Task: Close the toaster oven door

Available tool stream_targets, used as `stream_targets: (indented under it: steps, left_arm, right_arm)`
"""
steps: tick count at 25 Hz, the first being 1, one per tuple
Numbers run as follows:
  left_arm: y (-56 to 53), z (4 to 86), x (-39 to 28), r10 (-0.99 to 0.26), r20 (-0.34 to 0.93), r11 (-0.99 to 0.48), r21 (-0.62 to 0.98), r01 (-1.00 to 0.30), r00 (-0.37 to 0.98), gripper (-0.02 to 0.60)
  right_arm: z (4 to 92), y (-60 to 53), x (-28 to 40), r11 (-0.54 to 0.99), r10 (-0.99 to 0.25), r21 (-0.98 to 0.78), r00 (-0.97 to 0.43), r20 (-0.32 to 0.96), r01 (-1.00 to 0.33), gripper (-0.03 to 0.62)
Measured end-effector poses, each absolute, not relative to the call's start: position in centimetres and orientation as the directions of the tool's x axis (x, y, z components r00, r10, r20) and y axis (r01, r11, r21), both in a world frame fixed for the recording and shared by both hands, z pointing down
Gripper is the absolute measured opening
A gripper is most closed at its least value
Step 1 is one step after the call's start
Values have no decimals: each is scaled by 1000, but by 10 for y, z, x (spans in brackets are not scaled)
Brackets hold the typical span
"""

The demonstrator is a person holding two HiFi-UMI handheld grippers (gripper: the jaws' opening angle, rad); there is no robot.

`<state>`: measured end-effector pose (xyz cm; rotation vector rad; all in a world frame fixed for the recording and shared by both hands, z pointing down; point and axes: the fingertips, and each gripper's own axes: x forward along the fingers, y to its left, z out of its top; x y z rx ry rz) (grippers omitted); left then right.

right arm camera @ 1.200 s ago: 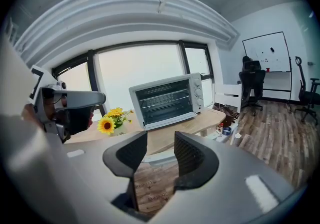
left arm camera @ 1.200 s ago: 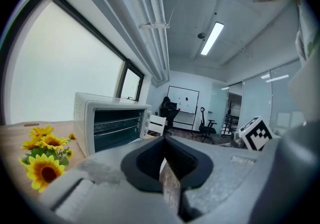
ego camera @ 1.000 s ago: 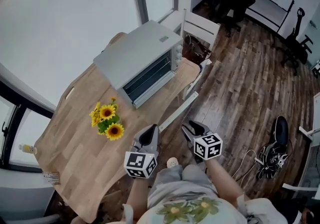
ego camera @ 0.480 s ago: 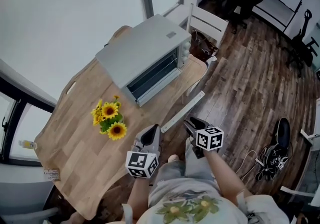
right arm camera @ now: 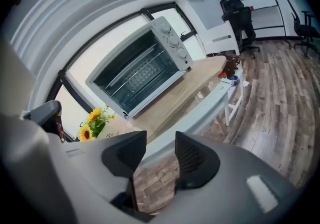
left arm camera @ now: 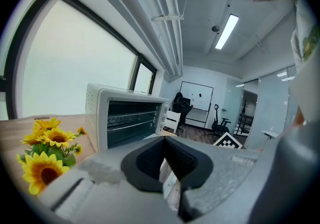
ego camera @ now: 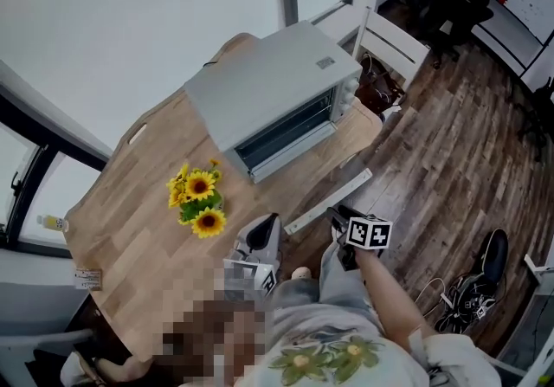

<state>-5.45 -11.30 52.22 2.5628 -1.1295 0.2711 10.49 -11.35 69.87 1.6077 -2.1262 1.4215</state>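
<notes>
The right gripper [ego camera: 340, 217] has sunk close to the open door's [ego camera: 329, 201] front edge at mid-frame, jaws parted and empty. The left gripper [ego camera: 264, 231] is pinched together on nothing. Above centre the toaster oven [ego camera: 277, 91] gapes; the closing push looks imminent.

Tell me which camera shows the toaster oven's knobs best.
The right gripper view: the knobs face it in a clear row, each distinct. The head view sees them steeply from above, bunched; the left gripper view shows them small and side-on.
</notes>
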Motion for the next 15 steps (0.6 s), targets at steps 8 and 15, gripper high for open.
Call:
stream_targets:
  steps: [8,15]
  left_arm:
    - [-126,528,-46,-693,326,-607,217,-764,643,3]
    - [-135,528,-46,-704,331,-590,219,-777,628,3]
  right_arm:
    - [730,-135,114,-114,-672,-731,-490,555,-672,192]
    - [723,-140,111,-91,-685,-774,-525,505,-626,192]
